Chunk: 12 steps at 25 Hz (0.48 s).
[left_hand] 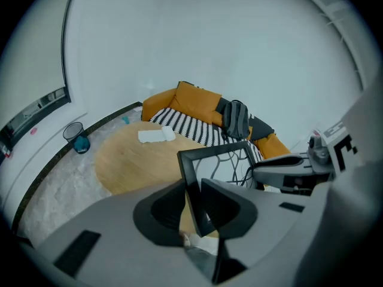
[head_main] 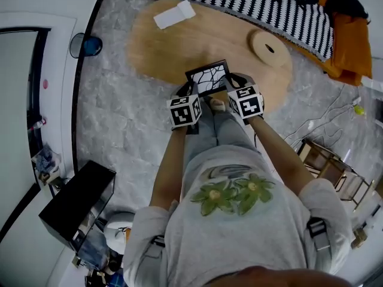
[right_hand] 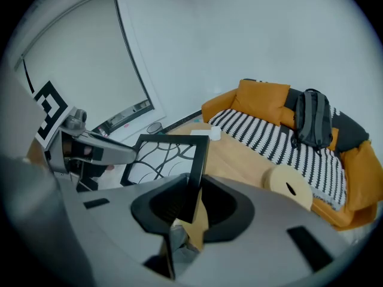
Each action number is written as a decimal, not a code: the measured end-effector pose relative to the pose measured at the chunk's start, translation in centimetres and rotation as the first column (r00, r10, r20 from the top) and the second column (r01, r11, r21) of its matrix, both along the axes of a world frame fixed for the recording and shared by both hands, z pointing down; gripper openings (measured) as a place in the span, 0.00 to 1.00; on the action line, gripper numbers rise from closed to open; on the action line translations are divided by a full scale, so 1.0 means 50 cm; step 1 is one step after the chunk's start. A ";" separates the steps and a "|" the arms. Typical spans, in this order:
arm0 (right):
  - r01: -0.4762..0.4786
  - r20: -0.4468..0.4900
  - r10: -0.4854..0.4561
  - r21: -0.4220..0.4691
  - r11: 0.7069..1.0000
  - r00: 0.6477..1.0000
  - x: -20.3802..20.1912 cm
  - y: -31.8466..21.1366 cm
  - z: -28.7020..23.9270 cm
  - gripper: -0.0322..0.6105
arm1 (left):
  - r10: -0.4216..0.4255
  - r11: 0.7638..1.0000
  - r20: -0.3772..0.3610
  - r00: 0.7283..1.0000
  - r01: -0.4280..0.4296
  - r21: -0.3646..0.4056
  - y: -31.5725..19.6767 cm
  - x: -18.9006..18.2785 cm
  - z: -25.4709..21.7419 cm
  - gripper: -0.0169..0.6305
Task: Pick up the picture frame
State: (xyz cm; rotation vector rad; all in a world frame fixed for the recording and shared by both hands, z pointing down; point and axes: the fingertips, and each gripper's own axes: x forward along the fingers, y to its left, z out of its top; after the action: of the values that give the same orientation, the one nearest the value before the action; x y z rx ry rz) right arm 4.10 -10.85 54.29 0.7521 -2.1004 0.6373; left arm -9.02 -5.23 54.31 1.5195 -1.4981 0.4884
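Observation:
A black picture frame point(head_main: 208, 78) with a white print of dark curved lines hangs above the wooden table point(head_main: 179, 46), held between both grippers. My left gripper point(head_main: 190, 93) is shut on the frame's left edge point(left_hand: 192, 184). My right gripper point(head_main: 232, 88) is shut on its right edge point(right_hand: 196, 172). In the left gripper view the right gripper point(left_hand: 299, 169) shows across the frame, and the left gripper point(right_hand: 90, 151) shows likewise in the right gripper view. The frame point(right_hand: 164, 160) tilts with its top away from me.
A white folded cloth point(head_main: 173, 14) and a round wooden disc point(head_main: 269, 48) lie on the table. Behind stands an orange sofa point(head_main: 350, 37) with a striped blanket point(head_main: 269, 8) and a dark backpack point(right_hand: 311, 121). A bin point(head_main: 84, 45) stands left; a black box point(head_main: 78, 205) is beside me.

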 end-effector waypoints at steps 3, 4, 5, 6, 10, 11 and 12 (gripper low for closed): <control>-0.005 -0.002 0.006 0.021 1.000 1.000 0.004 -0.011 -0.031 0.18 | 0.011 1.000 0.012 1.000 -0.011 0.021 -0.010 0.005 -0.033 0.17; -0.010 0.001 0.010 0.025 1.000 1.000 0.005 -0.014 -0.042 0.18 | 0.013 0.999 0.015 1.000 -0.014 0.029 -0.012 0.006 -0.044 0.17; -0.014 0.005 0.014 0.028 1.000 1.000 0.005 -0.018 -0.053 0.18 | 0.014 0.999 0.017 1.000 -0.015 0.036 -0.015 0.006 -0.055 0.17; -0.020 0.012 0.019 0.032 0.999 1.000 0.004 -0.021 -0.064 0.18 | 0.014 0.999 0.016 1.000 -0.015 0.044 -0.018 0.006 -0.066 0.17; -0.019 0.041 0.017 0.070 0.997 0.999 -0.007 -0.033 -0.113 0.18 | 0.005 0.997 -0.005 1.000 -0.004 0.074 -0.027 -0.004 -0.108 0.17; -0.014 0.046 0.010 0.080 0.997 0.999 -0.010 -0.035 -0.124 0.18 | 0.004 0.997 -0.009 1.000 -0.004 0.082 -0.028 -0.007 -0.119 0.17; -0.011 0.053 0.006 0.087 0.996 0.999 -0.013 -0.037 -0.136 0.18 | 0.005 0.996 -0.010 1.000 -0.004 0.091 -0.030 -0.010 -0.130 0.17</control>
State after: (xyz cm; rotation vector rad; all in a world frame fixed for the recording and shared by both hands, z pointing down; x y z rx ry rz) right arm 3.47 -12.68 47.51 0.8007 -2.1858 0.5784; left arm -9.52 -6.72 47.82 1.5937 -1.5274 0.4189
